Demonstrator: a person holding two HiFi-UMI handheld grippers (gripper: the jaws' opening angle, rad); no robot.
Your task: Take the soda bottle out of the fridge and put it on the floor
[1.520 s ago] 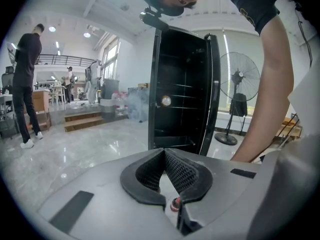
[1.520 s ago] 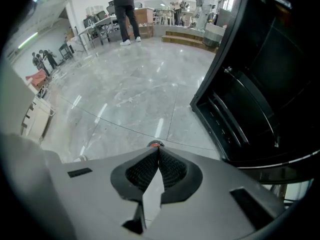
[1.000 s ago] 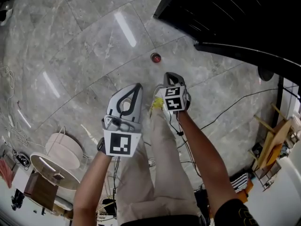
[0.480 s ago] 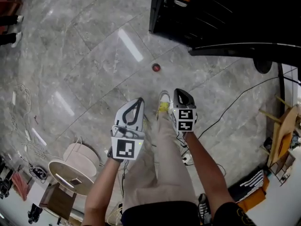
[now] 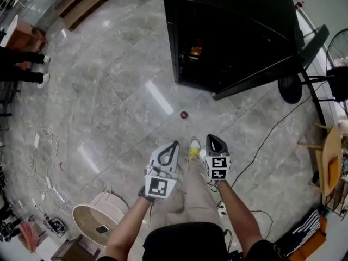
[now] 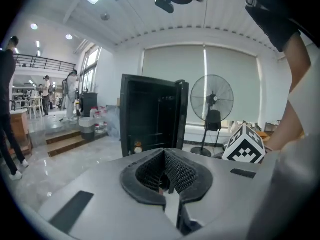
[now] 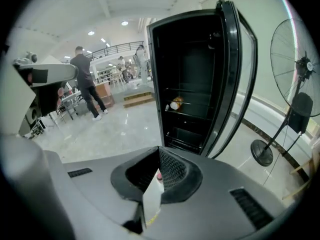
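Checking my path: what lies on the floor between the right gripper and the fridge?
Head view: one small red round object on the floor between right gripper and fridge; otherwise bare tile.

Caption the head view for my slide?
Left gripper and right gripper shut, empty; red-capped bottle on grey floor before open fridge.

Bare floor [image 5: 119, 107] up to open fridge [image 5: 228, 31], fan [image 5: 290, 88] beside

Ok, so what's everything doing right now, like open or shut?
Fridge: door open.
Bottle: on the floor, outside the fridge.
Left gripper: jaws shut, empty.
Right gripper: jaws shut, empty.
Fan: standing upright; spinning or not, can't tell.
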